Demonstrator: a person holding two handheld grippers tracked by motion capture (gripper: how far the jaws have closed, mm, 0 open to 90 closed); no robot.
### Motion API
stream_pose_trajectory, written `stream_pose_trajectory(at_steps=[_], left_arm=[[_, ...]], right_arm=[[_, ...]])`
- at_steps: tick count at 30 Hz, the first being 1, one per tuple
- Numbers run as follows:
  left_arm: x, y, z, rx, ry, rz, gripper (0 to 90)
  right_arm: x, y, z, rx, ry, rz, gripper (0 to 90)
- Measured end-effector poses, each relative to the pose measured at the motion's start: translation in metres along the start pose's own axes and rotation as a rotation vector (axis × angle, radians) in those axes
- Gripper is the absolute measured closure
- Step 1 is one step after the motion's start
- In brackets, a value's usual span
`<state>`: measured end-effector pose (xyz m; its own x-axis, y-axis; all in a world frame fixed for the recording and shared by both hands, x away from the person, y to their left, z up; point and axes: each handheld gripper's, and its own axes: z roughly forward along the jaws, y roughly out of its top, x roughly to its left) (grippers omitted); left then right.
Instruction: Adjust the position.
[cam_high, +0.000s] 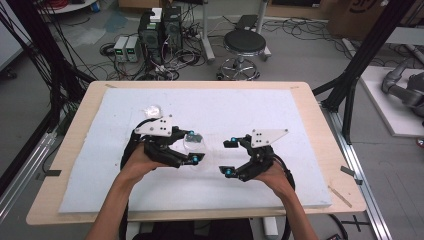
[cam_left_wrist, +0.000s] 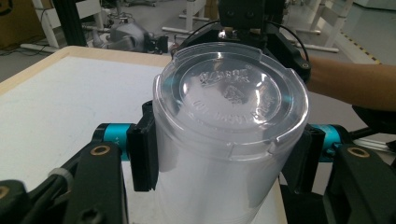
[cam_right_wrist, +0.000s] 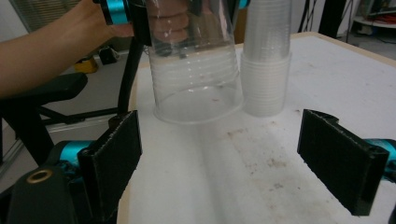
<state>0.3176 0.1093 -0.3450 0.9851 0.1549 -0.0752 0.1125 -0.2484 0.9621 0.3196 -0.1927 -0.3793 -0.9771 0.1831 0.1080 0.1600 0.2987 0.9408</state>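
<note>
Clear plastic cup (cam_left_wrist: 229, 140), light, thin-walled, slippery and easily crushed, is being gripped upside down around its wall by the left tongs (cam_high: 192, 147); the right tongs (cam_high: 229, 157) are being held open, empty.

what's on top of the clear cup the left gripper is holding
A clear plastic lid sits on the clear cup, which the left gripper clamps. The lid glares, so anything inside cannot be made out.
</note>
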Motion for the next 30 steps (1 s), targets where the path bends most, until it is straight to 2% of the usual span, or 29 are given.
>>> stream_pose_trajectory(at_steps=[7, 19, 24, 30], left_arm=[[-0.001, 0.0, 0.002, -0.017, -0.026, -0.005, 40.4], [-0.004, 0.001, 0.009, -0.041, -0.058, -0.009, 40.4], [-0.004, 0.001, 0.012, -0.047, -0.066, -0.012, 40.4], [-0.005, 0.001, 0.013, -0.067, -0.077, -0.017, 40.4]], right_arm=[[0.002, 0.006, 0.009, -0.015, 0.067, -0.002, 13.2], [0.005, 0.011, 0.023, -0.039, 0.108, -0.016, 13.2], [0.006, 0.011, 0.028, -0.05, 0.133, -0.009, 13.2], [0.006, 0.011, 0.035, -0.064, 0.134, -0.008, 13.3]])
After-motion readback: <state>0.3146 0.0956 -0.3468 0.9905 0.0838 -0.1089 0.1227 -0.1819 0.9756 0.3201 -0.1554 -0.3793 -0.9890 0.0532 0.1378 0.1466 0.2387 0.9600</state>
